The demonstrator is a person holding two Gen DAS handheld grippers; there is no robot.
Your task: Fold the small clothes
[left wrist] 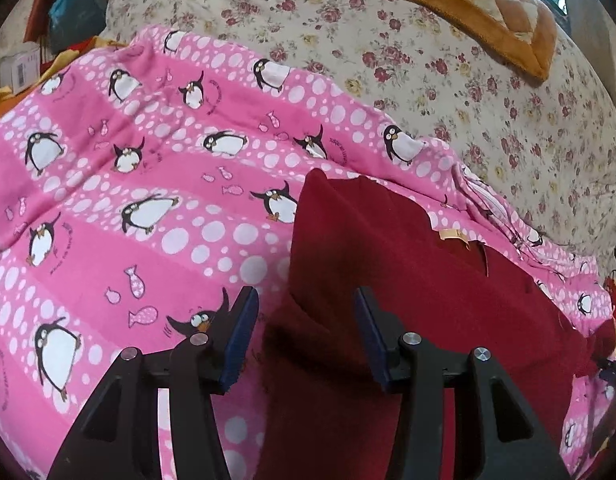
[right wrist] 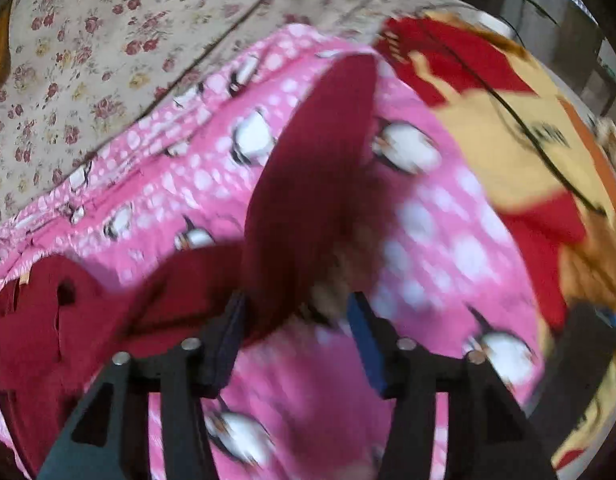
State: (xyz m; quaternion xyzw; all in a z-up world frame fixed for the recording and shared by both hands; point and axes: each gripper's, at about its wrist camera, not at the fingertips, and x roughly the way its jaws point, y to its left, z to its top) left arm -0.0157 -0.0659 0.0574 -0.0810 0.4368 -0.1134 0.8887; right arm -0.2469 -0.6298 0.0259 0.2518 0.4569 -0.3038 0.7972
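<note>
A dark red garment (left wrist: 408, 272) lies on a pink penguin-print blanket (left wrist: 127, 184), with a small tan label near its collar. My left gripper (left wrist: 305, 300) is open, its jaws either side of the garment's left edge, which stands up in a fold between them. In the blurred right wrist view, the red garment (right wrist: 308, 184) has a sleeve or flap raised upright. My right gripper (right wrist: 295, 304) is open with the base of that raised flap between its fingers; whether they touch it I cannot tell.
A floral quilt (left wrist: 428, 60) lies behind the pink blanket, with an orange-and-cream quilted cushion (left wrist: 488, 4) on it. A red-and-yellow cartoon blanket (right wrist: 508, 120) lies to the right, crossed by a thin black cable. Clutter sits at the far left.
</note>
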